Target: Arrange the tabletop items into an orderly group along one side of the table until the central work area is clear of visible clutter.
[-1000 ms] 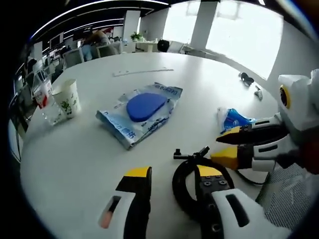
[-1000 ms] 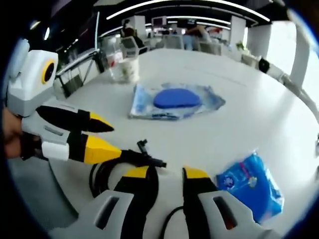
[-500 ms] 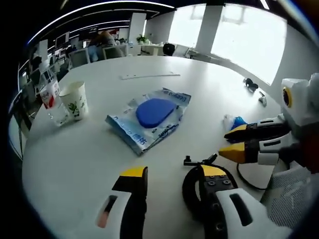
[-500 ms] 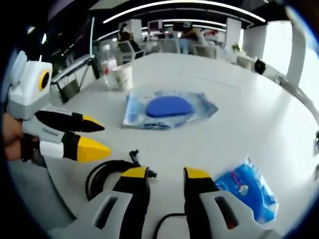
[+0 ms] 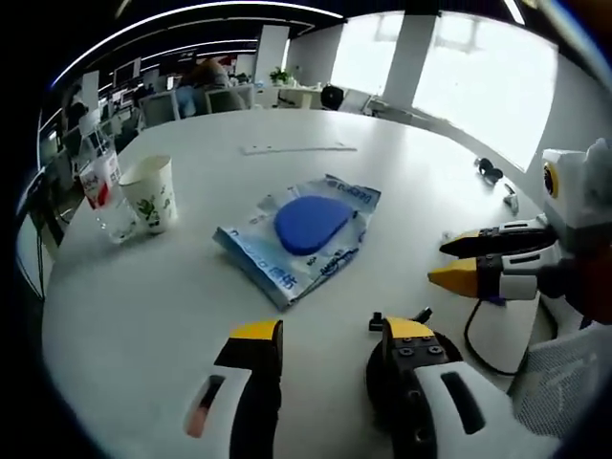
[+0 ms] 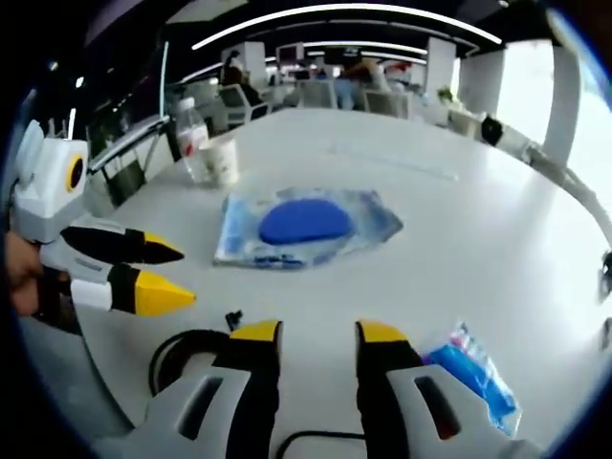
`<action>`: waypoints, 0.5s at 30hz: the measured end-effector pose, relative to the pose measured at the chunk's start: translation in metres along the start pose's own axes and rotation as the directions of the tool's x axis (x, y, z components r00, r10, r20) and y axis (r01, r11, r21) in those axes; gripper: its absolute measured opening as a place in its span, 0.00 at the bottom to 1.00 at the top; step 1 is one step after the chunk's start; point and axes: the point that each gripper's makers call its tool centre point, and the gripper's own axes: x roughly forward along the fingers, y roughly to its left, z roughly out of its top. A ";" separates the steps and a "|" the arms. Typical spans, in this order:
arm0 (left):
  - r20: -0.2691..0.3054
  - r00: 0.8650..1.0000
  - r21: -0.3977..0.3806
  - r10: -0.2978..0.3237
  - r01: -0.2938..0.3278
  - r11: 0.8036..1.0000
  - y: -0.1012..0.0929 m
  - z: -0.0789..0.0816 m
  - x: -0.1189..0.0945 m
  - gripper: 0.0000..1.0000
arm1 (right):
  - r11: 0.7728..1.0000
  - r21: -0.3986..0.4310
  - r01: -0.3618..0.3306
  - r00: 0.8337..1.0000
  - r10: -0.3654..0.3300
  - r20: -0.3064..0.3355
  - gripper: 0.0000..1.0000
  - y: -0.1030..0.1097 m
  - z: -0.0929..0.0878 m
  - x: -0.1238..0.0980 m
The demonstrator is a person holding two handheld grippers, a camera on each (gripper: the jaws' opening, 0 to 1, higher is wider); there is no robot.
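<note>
Both grippers, left (image 5: 325,346) and right (image 6: 316,335), are hovering with fingers spread and empty; the black cable (image 5: 382,382) is lying under the left's right finger, nearest it.

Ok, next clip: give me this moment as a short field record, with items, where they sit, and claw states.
surface: round white table
centre: blue oval pad in clear plastic wrapper
far edge: white paper cup with green print beside clear plastic bottle with red label
near edge: coiled black cable; small blue plastic packet
left claw: open, empty
right claw: open, empty
</note>
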 end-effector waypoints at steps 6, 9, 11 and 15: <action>0.001 1.000 -0.013 0.018 -0.018 1.000 0.010 0.005 0.003 0.40 | 1.000 0.010 0.003 1.000 -0.003 0.002 0.30 -0.006 0.007 0.006; 0.004 1.000 -0.024 0.026 -0.026 0.999 0.013 0.007 0.005 0.40 | 1.000 0.004 0.004 1.000 -0.004 0.001 0.30 -0.008 0.011 0.009; 0.005 1.000 -0.027 0.028 -0.028 0.999 0.015 0.008 0.007 0.41 | 1.000 0.002 0.005 1.000 -0.005 0.003 0.30 -0.009 0.015 0.011; -0.005 1.000 -0.022 0.031 -0.031 0.999 0.019 0.008 0.011 0.42 | 1.000 -0.001 0.003 1.000 -0.003 0.018 0.30 -0.012 0.027 0.014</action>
